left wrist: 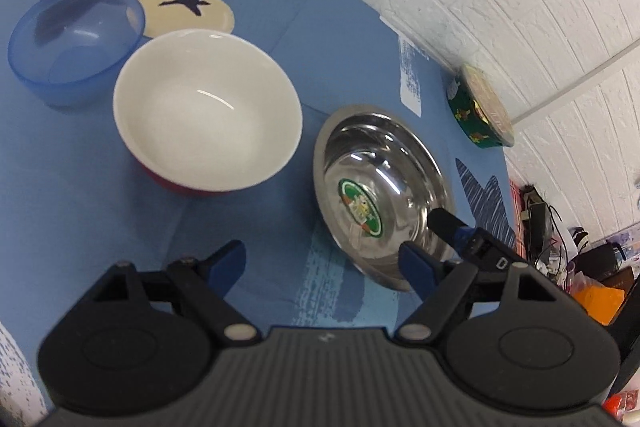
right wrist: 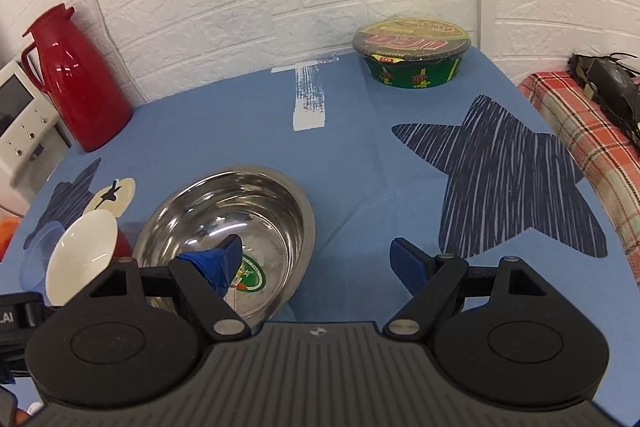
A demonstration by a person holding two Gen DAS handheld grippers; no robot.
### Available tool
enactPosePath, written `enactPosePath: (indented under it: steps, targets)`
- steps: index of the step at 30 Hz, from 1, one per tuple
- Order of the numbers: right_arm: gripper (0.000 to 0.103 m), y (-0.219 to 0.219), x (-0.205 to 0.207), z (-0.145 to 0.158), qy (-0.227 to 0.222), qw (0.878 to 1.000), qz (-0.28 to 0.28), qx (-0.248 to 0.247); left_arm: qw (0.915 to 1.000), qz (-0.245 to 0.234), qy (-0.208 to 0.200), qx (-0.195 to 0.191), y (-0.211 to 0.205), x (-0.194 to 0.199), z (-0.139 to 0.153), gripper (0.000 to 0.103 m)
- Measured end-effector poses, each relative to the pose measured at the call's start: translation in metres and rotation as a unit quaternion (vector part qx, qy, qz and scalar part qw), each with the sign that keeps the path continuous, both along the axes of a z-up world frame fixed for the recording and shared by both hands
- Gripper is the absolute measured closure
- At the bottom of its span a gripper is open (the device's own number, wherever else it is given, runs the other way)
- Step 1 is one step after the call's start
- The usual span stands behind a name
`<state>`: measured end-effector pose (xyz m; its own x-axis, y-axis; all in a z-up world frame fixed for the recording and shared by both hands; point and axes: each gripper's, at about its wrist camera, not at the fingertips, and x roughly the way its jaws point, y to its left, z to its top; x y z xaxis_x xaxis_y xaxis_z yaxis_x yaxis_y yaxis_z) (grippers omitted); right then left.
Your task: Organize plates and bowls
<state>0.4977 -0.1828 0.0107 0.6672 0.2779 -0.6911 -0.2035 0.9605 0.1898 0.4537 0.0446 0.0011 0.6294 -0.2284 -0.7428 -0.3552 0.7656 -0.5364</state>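
Note:
A steel bowl [left wrist: 380, 195] with a green sticker sits on the blue tablecloth [left wrist: 80, 227]; it also shows in the right wrist view [right wrist: 232, 215]. Left of it stands a white bowl with a red outside [left wrist: 208, 115], then a clear blue plastic bowl [left wrist: 76, 39]. My left gripper [left wrist: 324, 263] is open and empty, just before the steel bowl's near rim. My right gripper [right wrist: 316, 263] is open; its left finger [right wrist: 224, 263] reaches over the steel bowl's rim, its right finger lies outside it. The white bowl [right wrist: 84, 259] and the blue bowl [right wrist: 40, 259] show at the left there.
A green instant-noodle bowl [right wrist: 412, 55] stands by the white brick wall. A red jug [right wrist: 76, 83] stands at the far left next to a white appliance [right wrist: 20, 115]. A plaid-covered surface [right wrist: 580, 147] with black gear lies right of the table edge.

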Motion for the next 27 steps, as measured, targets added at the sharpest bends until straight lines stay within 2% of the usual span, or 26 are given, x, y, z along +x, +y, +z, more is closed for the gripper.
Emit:
enactPosePath:
  steps: [5,10,16,17,18,20,21,23,27]
  targets:
    - [0.035,0.016,0.016,-0.011,0.01,0.999,0.021,-0.032,0.9992,0.033,0.013,0.017,-0.006,0.009,-0.009,0.022]
    - [0.036,0.035,0.03,-0.02,-0.005,0.994,0.05,-0.102,0.9986,0.045,0.009,0.024,-0.009,0.017,-0.014,0.022]
    - [0.036,0.046,0.047,-0.031,0.003,0.99,0.075,-0.116,0.998,0.047,0.0,0.042,-0.01,0.025,-0.015,0.025]
    - [0.036,0.046,0.05,-0.032,0.008,0.991,0.076,-0.112,0.9981,0.041,-0.003,0.045,-0.01,0.027,-0.016,0.032]
    - [0.037,0.044,0.052,-0.034,0.011,0.992,0.077,-0.1,0.9982,0.03,-0.005,0.052,-0.011,0.03,-0.015,0.063]
    - [0.037,0.045,0.048,-0.035,0.003,0.993,0.085,-0.083,0.9973,0.01,-0.008,0.072,-0.014,0.035,-0.015,0.079]
    - [0.039,0.047,0.045,-0.034,0.001,0.993,0.093,-0.077,0.9978,-0.003,-0.012,0.065,-0.014,0.037,-0.016,0.1]
    - [0.041,0.05,0.038,-0.033,0.005,0.993,0.107,-0.055,0.9984,-0.02,-0.013,0.051,-0.012,0.037,-0.015,0.103]
    - [0.042,0.045,0.028,-0.031,0.018,0.995,0.1,-0.02,0.9942,-0.062,-0.036,0.081,-0.018,0.027,-0.001,0.103]
